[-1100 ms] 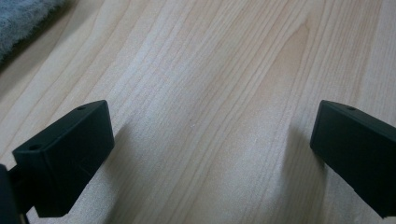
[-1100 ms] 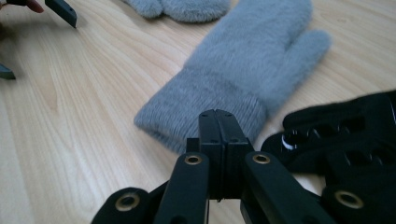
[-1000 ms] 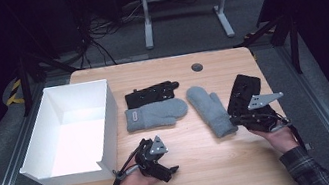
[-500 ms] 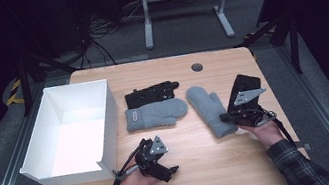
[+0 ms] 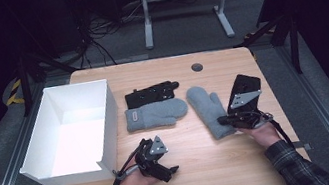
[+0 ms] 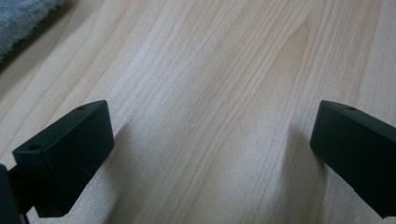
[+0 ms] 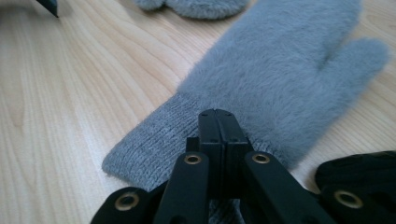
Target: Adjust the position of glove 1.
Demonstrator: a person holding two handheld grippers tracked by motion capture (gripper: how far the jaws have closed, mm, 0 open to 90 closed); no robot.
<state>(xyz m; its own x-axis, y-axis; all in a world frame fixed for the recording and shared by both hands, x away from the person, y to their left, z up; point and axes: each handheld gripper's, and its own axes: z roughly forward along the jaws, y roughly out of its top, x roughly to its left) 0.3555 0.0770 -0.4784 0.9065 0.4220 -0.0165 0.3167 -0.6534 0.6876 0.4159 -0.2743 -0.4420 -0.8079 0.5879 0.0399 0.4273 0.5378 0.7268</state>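
Bare table lies open between the two grey mittens; white box walls its left.

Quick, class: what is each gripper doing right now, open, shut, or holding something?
Left gripper: open, jaws wide apart over the bare wooden table, holding nothing.
Right gripper: shut, jaws together at the knitted cuff of the fluffy grey mitten; a grip cannot be told.

A: What kind of place is shown?
B: A lab-style recording bay. A light wooden table stands between metal rails on grey carpet.
A: Further evidence?
B: Dark surroundings, loose cables on the floor, and a white stand's legs behind the table.
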